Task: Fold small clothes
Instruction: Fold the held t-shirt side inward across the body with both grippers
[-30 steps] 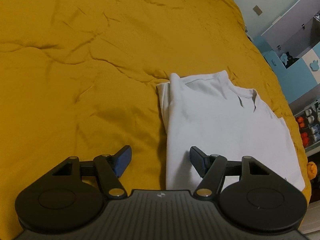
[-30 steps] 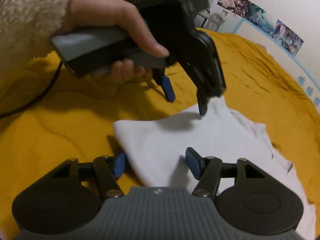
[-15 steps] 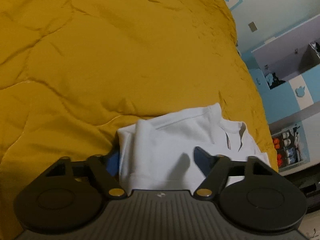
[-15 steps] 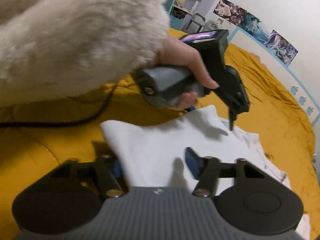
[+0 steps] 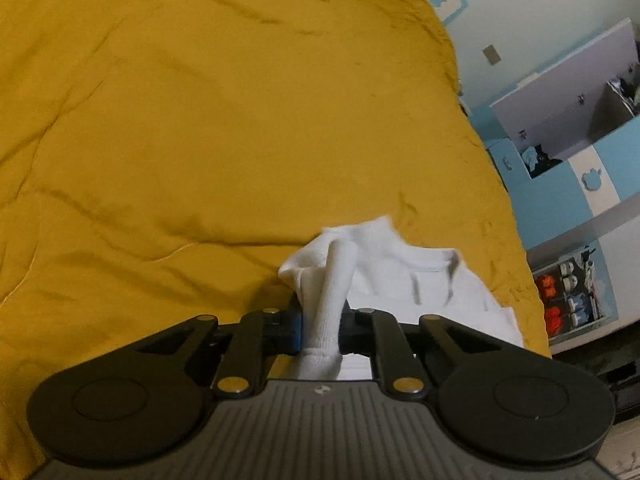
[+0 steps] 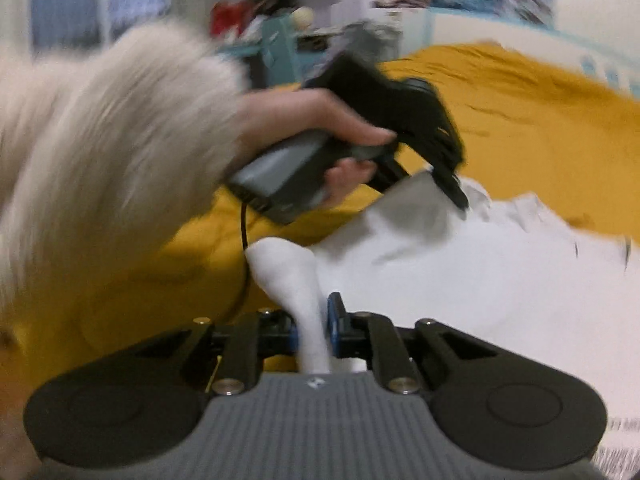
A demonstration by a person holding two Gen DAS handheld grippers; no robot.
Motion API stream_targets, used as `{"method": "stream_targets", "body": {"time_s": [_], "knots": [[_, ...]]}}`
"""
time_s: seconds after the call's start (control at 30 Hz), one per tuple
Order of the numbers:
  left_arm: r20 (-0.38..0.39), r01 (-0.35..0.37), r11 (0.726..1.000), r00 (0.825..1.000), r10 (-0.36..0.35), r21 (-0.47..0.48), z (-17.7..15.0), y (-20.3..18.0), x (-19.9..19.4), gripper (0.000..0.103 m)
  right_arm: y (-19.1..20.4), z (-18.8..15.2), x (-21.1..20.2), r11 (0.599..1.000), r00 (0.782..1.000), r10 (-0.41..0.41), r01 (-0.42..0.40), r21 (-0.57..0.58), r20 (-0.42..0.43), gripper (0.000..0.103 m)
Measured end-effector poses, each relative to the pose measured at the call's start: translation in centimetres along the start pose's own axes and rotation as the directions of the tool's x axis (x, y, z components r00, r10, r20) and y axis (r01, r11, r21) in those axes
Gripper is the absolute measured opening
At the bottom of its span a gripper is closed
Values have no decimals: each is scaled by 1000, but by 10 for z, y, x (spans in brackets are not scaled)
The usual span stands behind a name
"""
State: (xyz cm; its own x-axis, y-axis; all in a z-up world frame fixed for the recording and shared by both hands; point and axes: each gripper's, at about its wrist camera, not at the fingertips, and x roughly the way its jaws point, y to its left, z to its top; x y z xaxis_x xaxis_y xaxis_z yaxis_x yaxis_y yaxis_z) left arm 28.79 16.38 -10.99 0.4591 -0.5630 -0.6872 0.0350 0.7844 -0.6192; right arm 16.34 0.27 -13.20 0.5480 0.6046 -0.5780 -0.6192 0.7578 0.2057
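A small white shirt (image 5: 432, 292) lies on a mustard-yellow bedspread (image 5: 200, 140). My left gripper (image 5: 320, 328) is shut on a bunched corner of the shirt, which stands up between its fingers. My right gripper (image 6: 314, 334) is shut on another pinched corner of the same shirt (image 6: 500, 292). In the right wrist view the left gripper (image 6: 452, 188) shows from outside, held by a hand in a fluffy cream sleeve (image 6: 100, 160), its tips at the shirt's far corner. That view is blurred by motion.
The bedspread's edge falls away at the right of the left wrist view. Beyond it stand blue and white cabinets (image 5: 568, 168) and a shelf with small items (image 5: 572, 292). A black cable (image 6: 244, 264) hangs from the left gripper's handle.
Both grippers have gone from open above the shirt's edge to shut on a corner each. The cloth is now bunched up between the fingers and lifted off the bedspread.
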Motion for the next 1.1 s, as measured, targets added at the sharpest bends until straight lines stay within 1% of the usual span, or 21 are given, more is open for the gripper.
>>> {"method": "stream_targets", "body": {"time_s": [0.07, 0.17, 0.3, 0.4, 0.47, 0.6, 0.77, 0.8, 0.87, 1.0, 1.1], "knots": [[3, -13, 999, 1000, 13, 39, 3, -23, -1, 15, -16, 4, -16, 998, 1000, 0, -2, 70, 24, 4], [8, -72, 994, 997, 72, 83, 8, -59, 0, 15, -35, 6, -42, 991, 998, -39, 31, 134, 53, 3], [6, -81, 988, 997, 80, 131, 13, -107, 12, 15, -69, 2, -83, 973, 990, -96, 70, 220, 108, 3], [7, -73, 984, 997, 73, 165, 11, -141, 26, 14, -92, -8, -115, 956, 977, -161, 118, 267, 143, 2], [8, -72, 984, 997, 71, 164, 10, -160, 37, 14, -108, -13, -130, 943, 969, -197, 145, 299, 152, 2], [-3, -88, 979, 996, 90, 182, 7, -192, 61, 15, -138, -32, -164, 902, 944, -277, 191, 386, 180, 2], [-36, -96, 968, 994, 108, 232, -1, -230, 94, 15, -181, -63, -206, 835, 915, -348, 204, 511, 203, 2], [-41, -103, 964, 992, 117, 245, -4, -238, 101, 15, -189, -70, -214, 820, 912, -356, 201, 535, 203, 2], [-41, -122, 956, 990, 138, 269, -12, -254, 117, 15, -200, -79, -220, 807, 915, -354, 193, 558, 195, 3], [-73, -120, 946, 986, 148, 301, -29, -280, 148, 15, -214, -98, -239, 773, 896, -402, 224, 594, 186, 3], [-92, -124, 940, 983, 161, 319, -40, -295, 164, 15, -226, -110, -251, 741, 891, -414, 210, 638, 187, 3]]}}
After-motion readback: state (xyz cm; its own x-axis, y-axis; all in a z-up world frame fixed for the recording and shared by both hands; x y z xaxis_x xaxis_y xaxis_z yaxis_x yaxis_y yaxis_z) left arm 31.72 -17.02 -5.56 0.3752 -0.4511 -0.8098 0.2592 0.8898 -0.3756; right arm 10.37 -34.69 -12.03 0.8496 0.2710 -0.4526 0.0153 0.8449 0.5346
